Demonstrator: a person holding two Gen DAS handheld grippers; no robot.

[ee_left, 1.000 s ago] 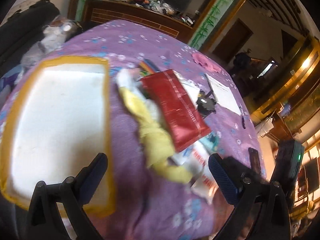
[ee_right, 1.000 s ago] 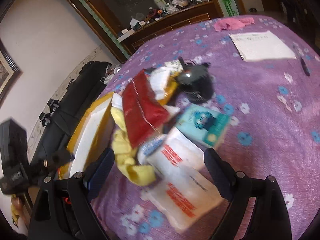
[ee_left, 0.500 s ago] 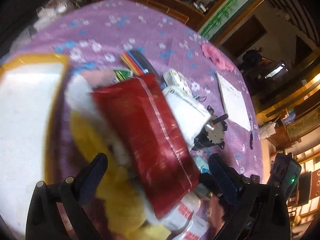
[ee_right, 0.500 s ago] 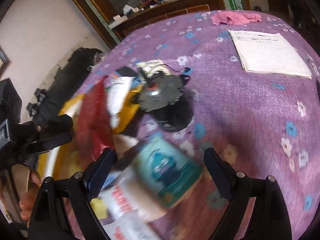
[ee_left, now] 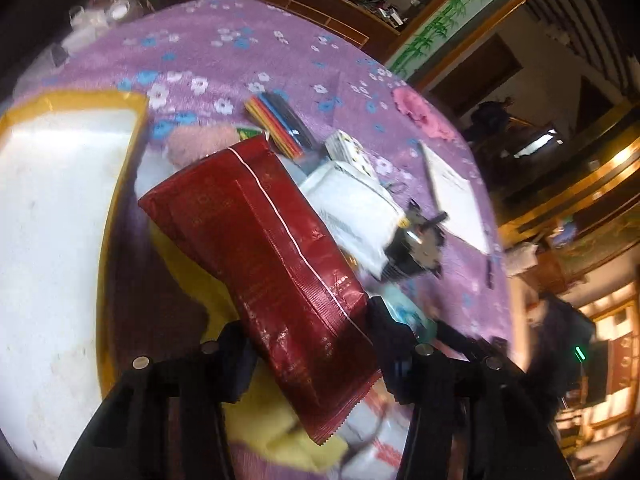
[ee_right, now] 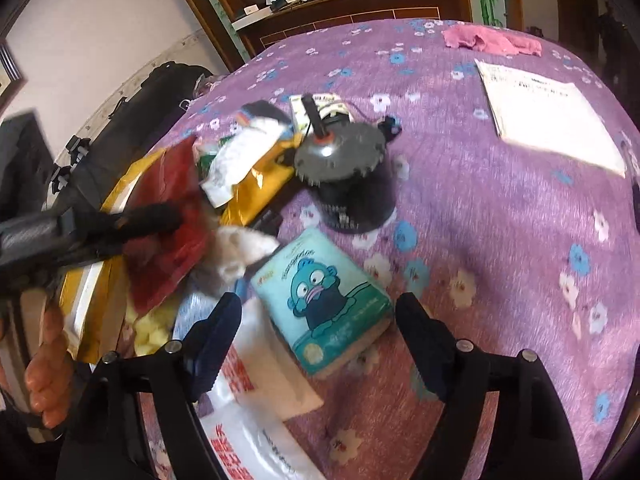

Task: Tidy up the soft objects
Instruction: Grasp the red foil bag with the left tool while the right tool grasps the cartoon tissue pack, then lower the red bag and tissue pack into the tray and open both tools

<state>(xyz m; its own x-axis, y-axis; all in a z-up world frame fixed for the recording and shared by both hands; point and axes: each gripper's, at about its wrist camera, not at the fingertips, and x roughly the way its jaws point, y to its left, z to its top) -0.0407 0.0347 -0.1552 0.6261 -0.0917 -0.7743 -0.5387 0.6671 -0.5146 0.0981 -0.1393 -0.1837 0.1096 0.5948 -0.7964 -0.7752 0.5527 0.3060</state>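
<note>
My left gripper (ee_left: 310, 346) is shut on a red foil pouch (ee_left: 272, 248), which stands between its fingers above the pile; it also shows in the right wrist view (ee_right: 168, 216). Under it lie a yellow cloth (ee_left: 260, 420) and a pink fuzzy item (ee_left: 196, 144). My right gripper (ee_right: 318, 328) is open just above a teal tissue pack (ee_right: 324, 300) with a cartoon face. White plastic bags (ee_right: 256, 416) with red print lie under its left finger.
A white tray with a yellow rim (ee_left: 52, 216) lies at the left. A black motor (ee_right: 344, 172), a white-and-yellow bag (ee_right: 248, 164), coloured sticks (ee_left: 276, 124), a paper sheet (ee_right: 548, 112) and a pink cloth (ee_right: 488, 40) lie on the purple flowered tablecloth (ee_right: 500, 240).
My left gripper moved forward over the pile and closed on the red pouch. My right gripper moved forward and down over the teal tissue pack, staying open.
</note>
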